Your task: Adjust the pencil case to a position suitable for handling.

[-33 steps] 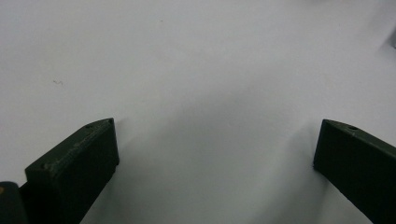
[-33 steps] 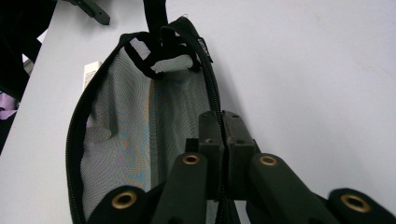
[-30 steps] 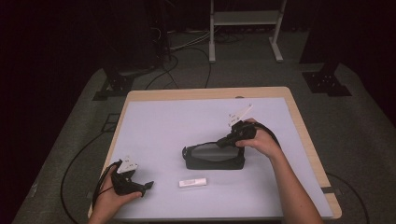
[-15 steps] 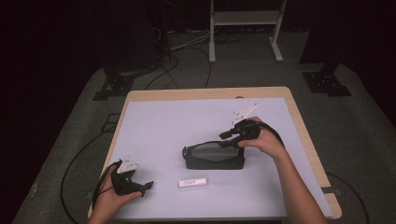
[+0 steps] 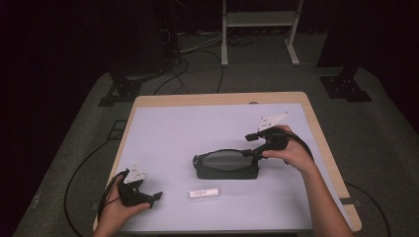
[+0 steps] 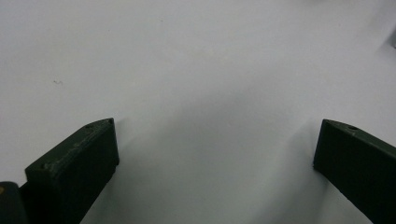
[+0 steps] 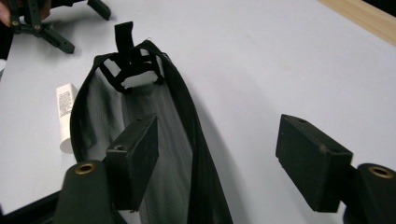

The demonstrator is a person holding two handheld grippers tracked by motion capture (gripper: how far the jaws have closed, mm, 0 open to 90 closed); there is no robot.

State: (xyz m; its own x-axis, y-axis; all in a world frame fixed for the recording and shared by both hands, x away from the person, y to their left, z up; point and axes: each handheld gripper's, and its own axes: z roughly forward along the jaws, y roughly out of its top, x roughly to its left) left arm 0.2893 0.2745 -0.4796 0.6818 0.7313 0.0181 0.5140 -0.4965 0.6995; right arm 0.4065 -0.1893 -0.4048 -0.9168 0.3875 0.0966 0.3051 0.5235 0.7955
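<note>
Two grippers worked over a counter (image 5: 163,128). Right gripper (image 5: 253,144), fingers just spread wide and empty, hovered at the black mesh pouch (image 5: 226,164) mid-counter. Left gripper (image 5: 148,196) rested open, empty. Next likely: loading the white tube (image 5: 204,193) nearby.

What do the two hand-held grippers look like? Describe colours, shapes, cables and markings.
Both the left gripper and the right gripper are black, each with two blocky jaws, a pale three-cornered plate on top and a trailing black cable. Forearms are bare.
</note>
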